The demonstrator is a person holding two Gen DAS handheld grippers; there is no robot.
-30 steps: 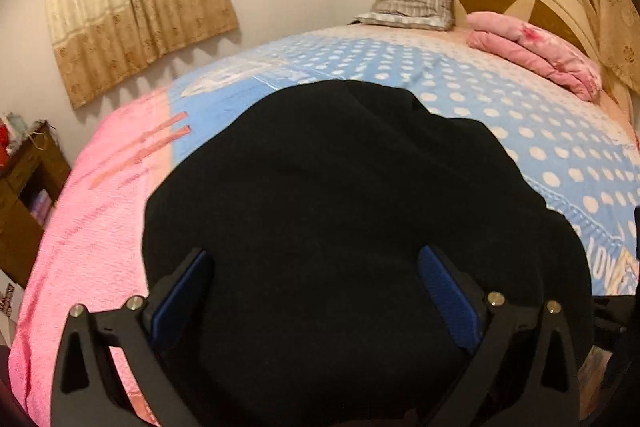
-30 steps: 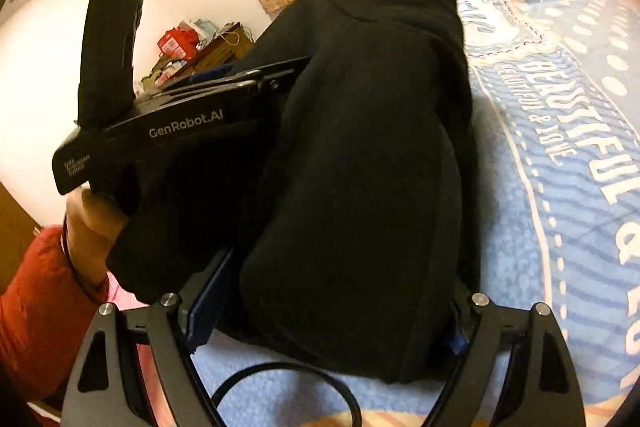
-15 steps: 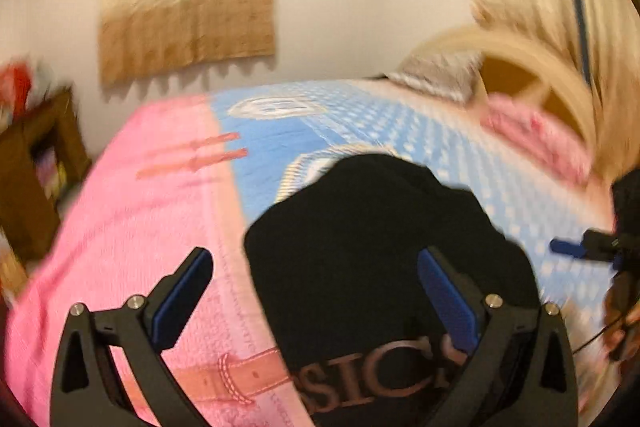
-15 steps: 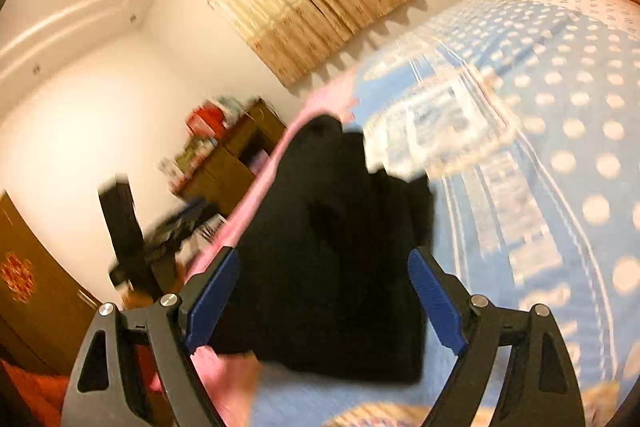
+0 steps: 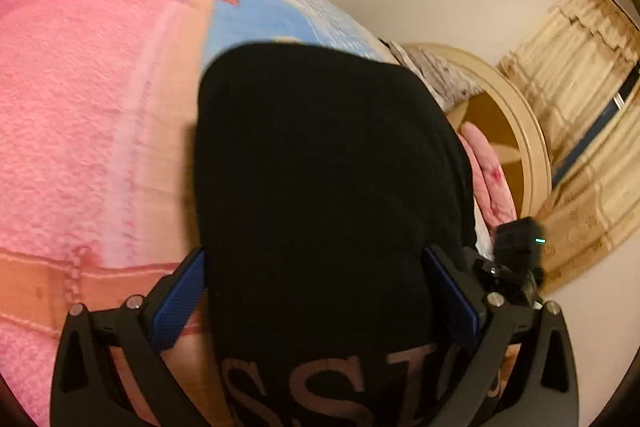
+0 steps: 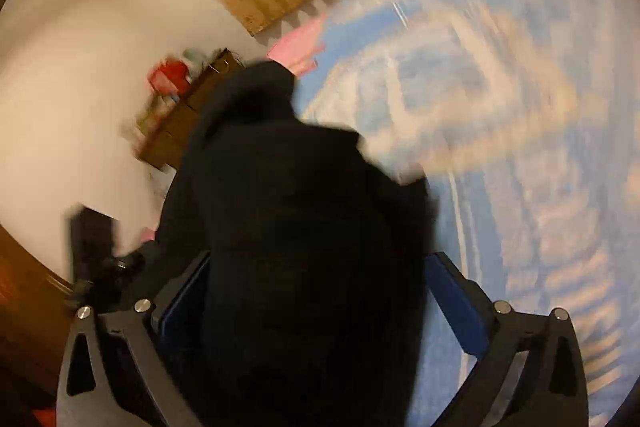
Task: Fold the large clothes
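Note:
A black garment (image 5: 328, 187) with pale lettering near its close end lies folded on the bed. In the left wrist view it fills the gap between the wide-apart blue pads (image 5: 176, 303) of my left gripper (image 5: 312, 255), which is open over it. In the blurred right wrist view the same black garment (image 6: 304, 227) bulges up between the jaws of my right gripper (image 6: 318, 263). Those jaws are opening, and the pads (image 6: 456, 299) do not seem to press the cloth. The right gripper's body (image 5: 516, 247) shows at the left view's right edge.
The bed cover (image 5: 80, 107) is pink on one side and blue with white print (image 6: 520, 147) on the other. A folded pink blanket (image 5: 492, 179), a pillow (image 5: 436, 75) and the round headboard (image 5: 532, 163) lie beyond. A wooden cabinet (image 6: 180, 123) stands by the wall.
Both views have swung and rolled. The garment, seen from farther off half a second ago, again sits between both pairs of jaws, with its lettering showing. The right jaws stand slightly wider.

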